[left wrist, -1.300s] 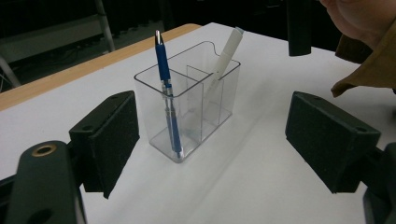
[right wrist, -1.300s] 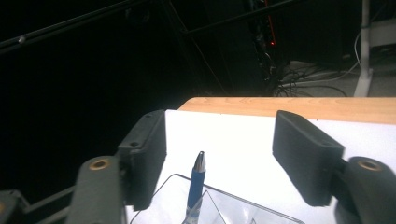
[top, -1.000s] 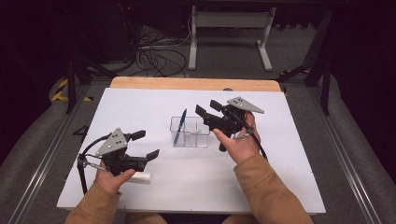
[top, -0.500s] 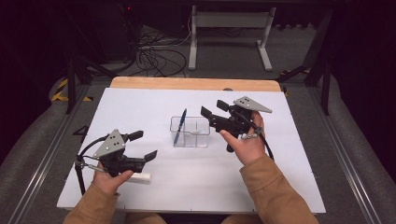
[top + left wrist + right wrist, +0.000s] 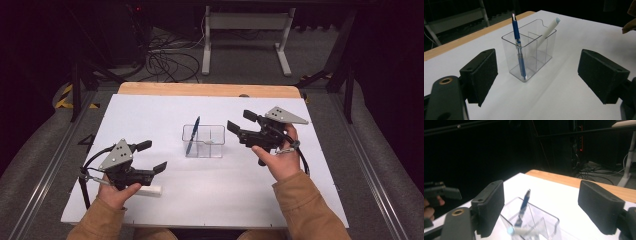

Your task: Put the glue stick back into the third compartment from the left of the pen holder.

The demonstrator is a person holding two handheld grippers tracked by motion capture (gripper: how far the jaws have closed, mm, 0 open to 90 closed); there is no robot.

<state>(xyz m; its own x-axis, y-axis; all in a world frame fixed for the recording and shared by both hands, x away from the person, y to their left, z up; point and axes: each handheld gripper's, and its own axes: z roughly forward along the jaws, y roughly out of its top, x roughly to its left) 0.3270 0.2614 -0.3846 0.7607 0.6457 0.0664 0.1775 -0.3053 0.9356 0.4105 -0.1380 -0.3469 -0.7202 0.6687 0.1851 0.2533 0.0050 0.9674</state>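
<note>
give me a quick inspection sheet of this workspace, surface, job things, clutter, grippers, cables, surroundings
surface: white table top, wooden strip along its far edge.
job's things: clear divided holder mid-table; blue pen upright in one compartment, white marker leaning in another.
clutter: a white stick-shaped item on the table by the left hand.
grippers: left gripper open, empty; right gripper open, empty, jaws have just been opening beside the holder.
cables: black cable trailing from each gripper; tangled cables on the floor beyond.
surroundings: dark room, white metal stand.
</note>
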